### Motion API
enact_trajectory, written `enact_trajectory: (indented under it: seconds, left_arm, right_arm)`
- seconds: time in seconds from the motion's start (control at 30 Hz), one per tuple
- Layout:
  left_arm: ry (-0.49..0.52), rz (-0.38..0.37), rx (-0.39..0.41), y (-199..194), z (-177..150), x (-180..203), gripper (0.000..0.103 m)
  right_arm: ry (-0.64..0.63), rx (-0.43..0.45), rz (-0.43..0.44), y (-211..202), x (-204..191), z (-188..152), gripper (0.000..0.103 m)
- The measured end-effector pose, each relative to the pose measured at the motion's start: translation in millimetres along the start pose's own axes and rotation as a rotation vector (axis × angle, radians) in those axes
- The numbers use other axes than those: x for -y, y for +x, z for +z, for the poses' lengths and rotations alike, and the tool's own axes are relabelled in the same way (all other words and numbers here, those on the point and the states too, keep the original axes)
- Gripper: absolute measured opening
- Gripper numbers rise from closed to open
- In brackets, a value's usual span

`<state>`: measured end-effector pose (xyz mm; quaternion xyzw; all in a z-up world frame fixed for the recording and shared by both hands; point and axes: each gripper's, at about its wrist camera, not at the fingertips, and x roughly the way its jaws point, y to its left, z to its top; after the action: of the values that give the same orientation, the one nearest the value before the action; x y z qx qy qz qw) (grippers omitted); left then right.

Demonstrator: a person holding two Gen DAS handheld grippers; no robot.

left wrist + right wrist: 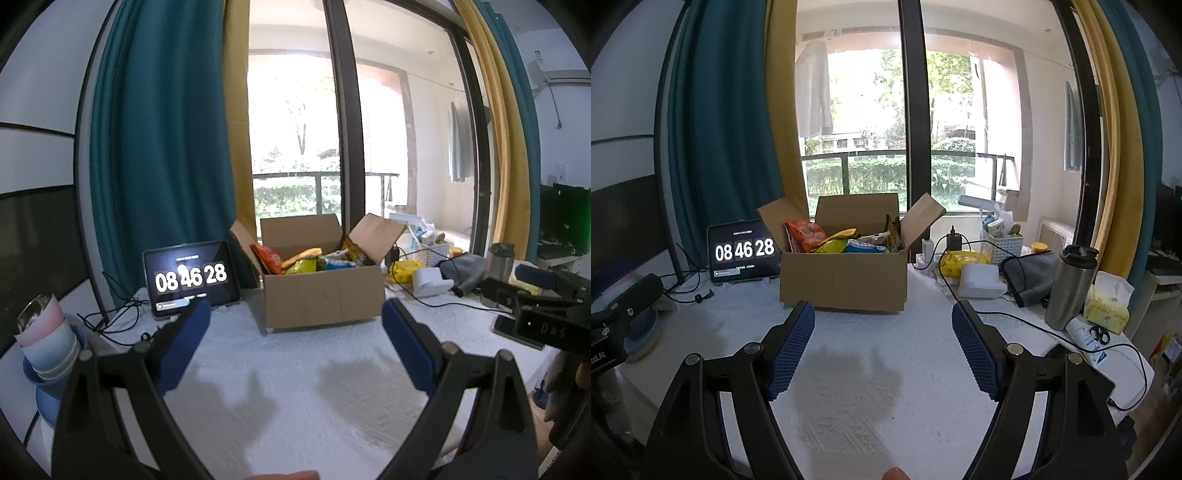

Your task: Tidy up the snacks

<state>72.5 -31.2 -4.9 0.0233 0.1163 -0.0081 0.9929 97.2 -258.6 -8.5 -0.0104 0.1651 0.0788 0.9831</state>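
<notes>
An open cardboard box [323,295] [844,280] stands on the white table, flaps up, filled with snack bags: an orange bag [266,257] [804,233] at its left, yellow [303,263] [833,244] and blue [864,246] bags in the middle. My left gripper [295,314] is open and holds nothing, hanging short of the box with bare cloth between its blue pads. My right gripper [882,317] is open too, just in front of the box, nothing between its fingers. The right gripper's body [535,306] shows at the right edge of the left wrist view.
A tablet [190,277] [744,253] showing a clock leans left of the box, cables beside it. Stacked bowls [48,343] stand at the far left. To the right lie a steel tumbler [1069,286], tissue pack [1108,302], white basket [1004,245], yellow packet [962,262], grey pouch [1030,273].
</notes>
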Motion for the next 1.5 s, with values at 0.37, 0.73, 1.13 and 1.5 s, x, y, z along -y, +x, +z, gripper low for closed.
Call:
enact_trajectory:
  seconds: [0.37, 0.73, 1.13, 1.5]
  left_arm:
    - [-0.013, 0.002, -0.004, 0.5, 0.0, -2.6, 0.095]
    - [-0.027, 0.010, -0.009, -0.4, -1.7, -2.1, 0.095]
    - [-0.031, 0.011, -0.010, -0.9, -2.6, -2.3, 0.095]
    - [-0.031, 0.012, -0.011, -1.2, -3.2, -2.6, 0.095]
  right_arm:
    - [-0.009, -0.005, 0.004, 3.2, -3.7, -0.1, 0.080]
    - [-0.012, -0.014, 0.013, 5.9, -3.9, -0.2, 0.080]
    - [-0.014, -0.017, 0.019, 7.2, -4.4, -0.9, 0.080]
    - [-0.014, -0.018, 0.018, 6.8, -5.2, -1.5, 0.080]
